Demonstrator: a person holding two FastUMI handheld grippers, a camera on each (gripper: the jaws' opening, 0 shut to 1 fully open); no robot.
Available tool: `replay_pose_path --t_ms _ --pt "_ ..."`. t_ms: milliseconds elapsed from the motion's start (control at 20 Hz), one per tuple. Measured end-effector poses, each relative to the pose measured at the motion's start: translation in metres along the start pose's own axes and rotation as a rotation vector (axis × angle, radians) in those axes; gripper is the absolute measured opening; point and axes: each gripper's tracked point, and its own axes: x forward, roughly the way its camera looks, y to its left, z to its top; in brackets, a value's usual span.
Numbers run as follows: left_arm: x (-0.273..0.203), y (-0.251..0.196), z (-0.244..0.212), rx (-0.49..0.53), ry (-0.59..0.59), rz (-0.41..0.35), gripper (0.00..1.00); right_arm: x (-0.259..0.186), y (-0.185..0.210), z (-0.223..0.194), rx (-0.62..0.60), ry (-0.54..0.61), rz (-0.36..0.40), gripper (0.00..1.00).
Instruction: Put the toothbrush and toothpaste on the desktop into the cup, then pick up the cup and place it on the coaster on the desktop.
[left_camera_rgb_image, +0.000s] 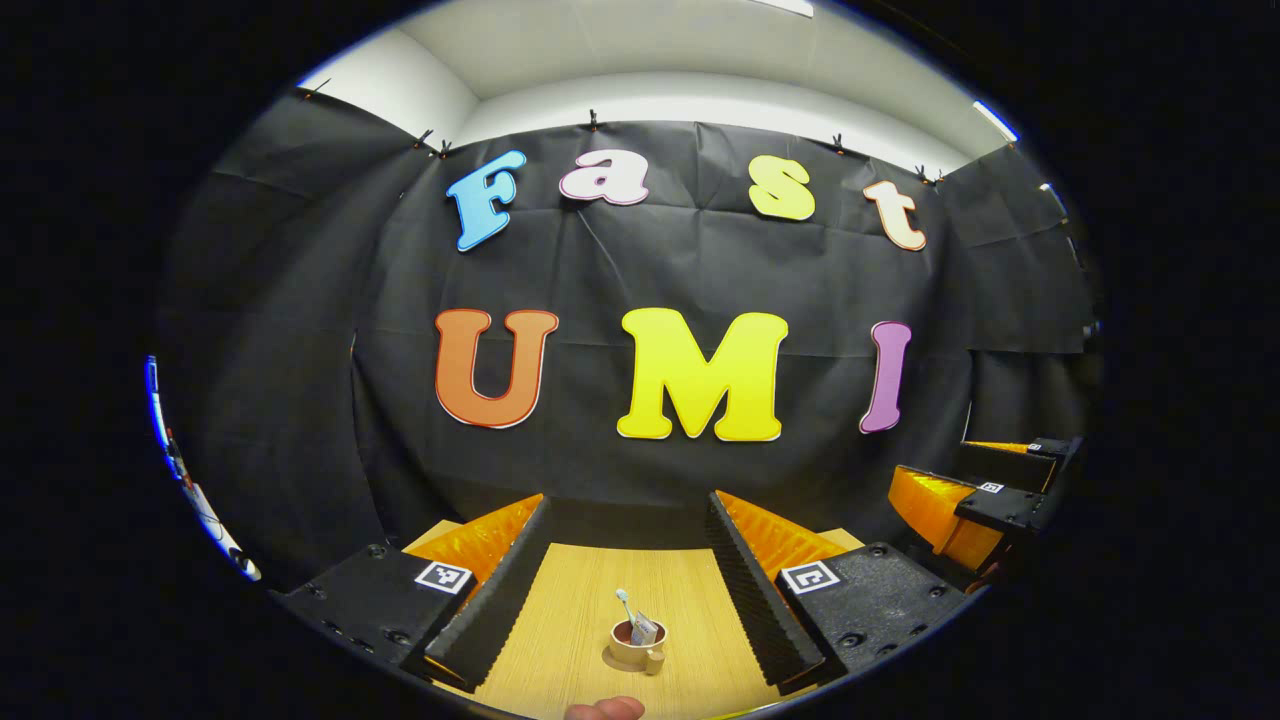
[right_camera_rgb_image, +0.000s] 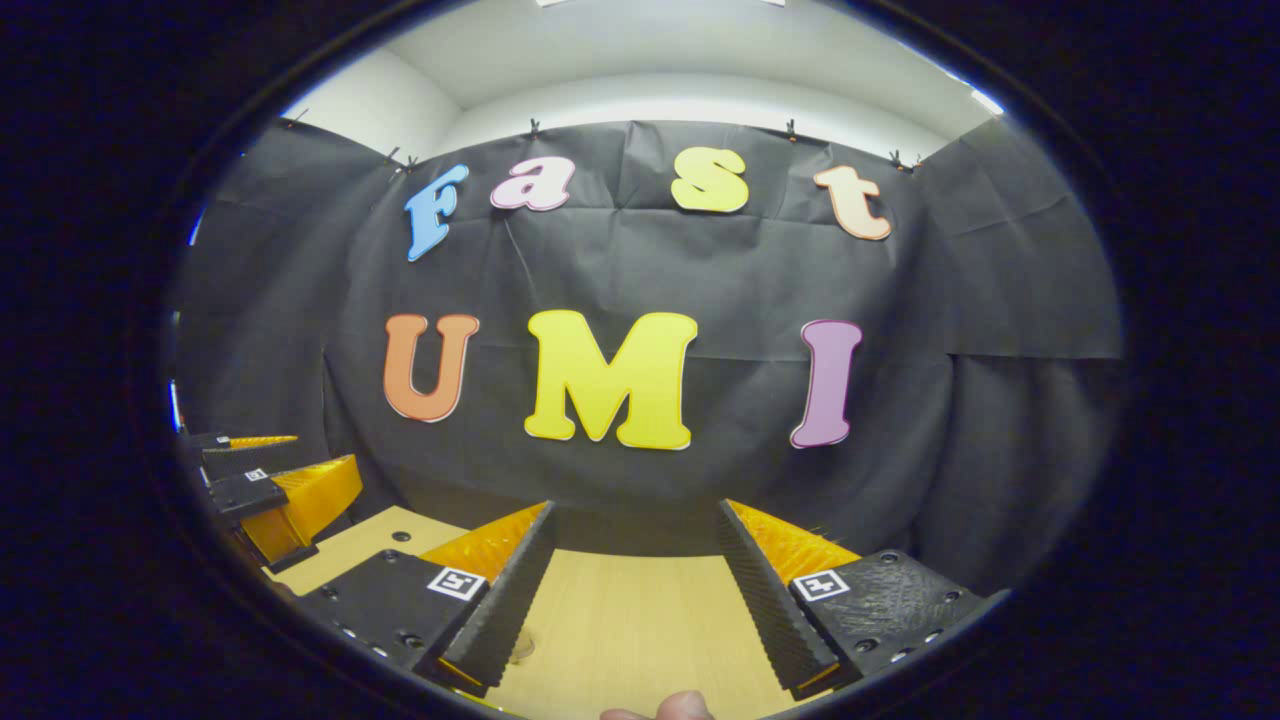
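On the pale wooden desktop (left_camera_rgb_image: 580, 620), between the fingers of the left gripper (left_camera_rgb_image: 628, 570) in the left gripper view: a small tan cup (left_camera_rgb_image: 637, 643) with a handle, upright, holding a toothbrush (left_camera_rgb_image: 624, 603) that leans bristles-up and a toothpaste tube (left_camera_rgb_image: 645, 629) tucked beside it. Seated on a round coaster (left_camera_rgb_image: 612, 657) of much the same tone, its rim just showing beneath the base. Left gripper jaws spread wide apart, touching nothing, with the cup well clear of both ribbed inner faces. At the bottom edge of that view, a fingertip (left_camera_rgb_image: 604, 709) of the person holding the tool. Off to the right, near the booth's black cloth wall, the right gripper (left_camera_rgb_image: 985, 495), raised above the desk. In the right gripper view, jaws likewise wide apart over bare wood, nothing between them; a fingertip (right_camera_rgb_image: 670, 708) at the bottom edge; at far left, the other gripper, seen from the side.
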Motion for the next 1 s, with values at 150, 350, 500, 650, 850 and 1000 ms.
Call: replay_pose_path --t_ms 150,350,500,650,850,1000 --pt "-0.0039 -0.0009 -0.0037 -0.006 0.010 0.006 0.96 -0.0035 0.0019 -0.0074 0.016 0.026 0.006 0.96" --pt "-0.0032 0.0007 -0.0017 -0.009 0.007 0.015 0.92 -0.0016 -0.0007 -0.0062 0.024 0.029 0.004 0.96" --pt "-0.0039 0.0029 -0.0034 -0.015 0.012 0.023 0.96 -0.0015 -0.0025 -0.0028 0.016 0.018 0.000 0.98" --pt "-0.0015 0.0031 -0.0062 -0.016 0.019 0.022 0.96 -0.0026 -0.0015 -0.0009 0.014 0.010 0.002 0.98" --pt "-0.0017 0.0053 -0.0083 -0.006 0.029 0.026 0.96 -0.0017 0.0022 -0.0029 0.009 0.012 0.010 0.96" --pt "-0.0012 0.0070 -0.0090 -0.001 0.032 0.030 0.96 -0.0005 0.0027 -0.0034 0.013 0.007 0.009 0.96"
